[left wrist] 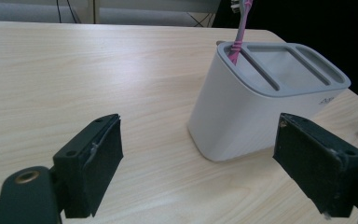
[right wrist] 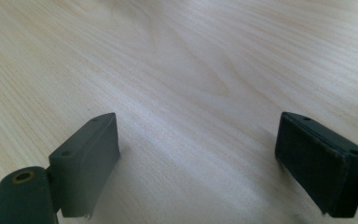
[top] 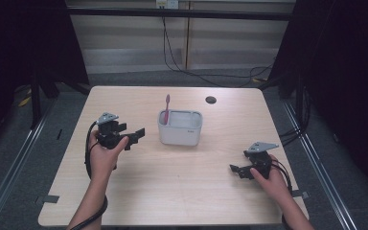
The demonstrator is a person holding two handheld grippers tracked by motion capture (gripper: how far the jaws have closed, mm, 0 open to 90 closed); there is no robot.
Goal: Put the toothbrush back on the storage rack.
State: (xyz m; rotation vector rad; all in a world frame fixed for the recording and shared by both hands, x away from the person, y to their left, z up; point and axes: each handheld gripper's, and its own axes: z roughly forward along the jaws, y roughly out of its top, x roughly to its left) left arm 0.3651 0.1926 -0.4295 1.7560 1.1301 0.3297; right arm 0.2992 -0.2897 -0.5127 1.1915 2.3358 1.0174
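A white holder with several slots stands at the middle of the wooden table. A pink toothbrush stands upright in its left-end slot. My left gripper is held just left of the holder, pointing at it, jaws open and empty. In the left gripper view the holder sits ahead between the open jaws of the left gripper, a short way off, with the toothbrush rising from the slot. My right gripper rests low at the front right, and in its own view the right gripper is open over bare wood.
A dark round grommet is set in the table behind the holder. Cables run across the floor beyond the far edge. Dark curtains and metal rails flank the table on both sides.
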